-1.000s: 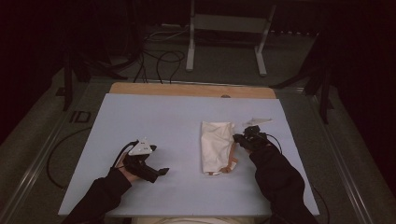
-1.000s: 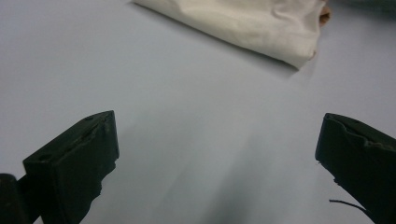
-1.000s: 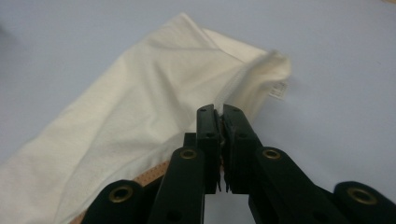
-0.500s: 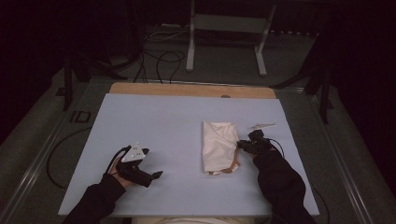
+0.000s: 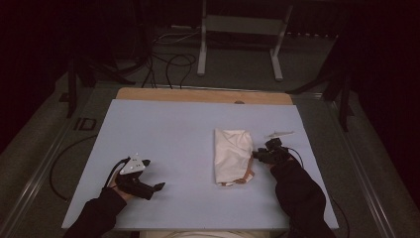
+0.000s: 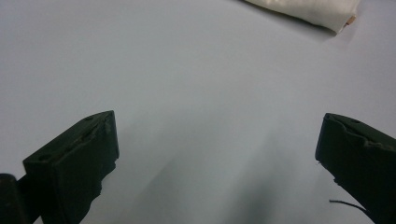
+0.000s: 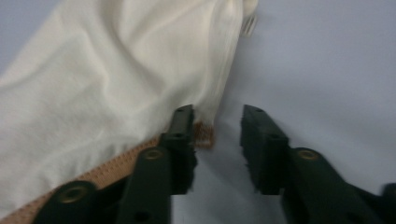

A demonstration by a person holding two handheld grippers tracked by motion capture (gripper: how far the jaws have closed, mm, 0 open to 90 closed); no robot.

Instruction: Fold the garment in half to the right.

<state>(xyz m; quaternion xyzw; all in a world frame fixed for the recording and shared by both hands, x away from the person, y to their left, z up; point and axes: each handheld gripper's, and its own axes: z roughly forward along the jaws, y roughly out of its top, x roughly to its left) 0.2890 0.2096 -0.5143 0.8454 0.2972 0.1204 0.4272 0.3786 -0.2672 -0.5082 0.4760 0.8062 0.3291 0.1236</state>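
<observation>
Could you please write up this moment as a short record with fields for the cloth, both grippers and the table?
cloth: folded cream garment with a tan band at its near edge, lying flat right of the table's middle
right gripper: at the cloth's right edge; fingers have just been opening, apart, one by the tan band corner, nothing pressed between them
left gripper: low over bare table at the near left, fingers wide apart, holding nothing
table: pale blue top, wooden strip along the far edge
small item: thin pale thing beyond the right gripper, too small to identify
</observation>
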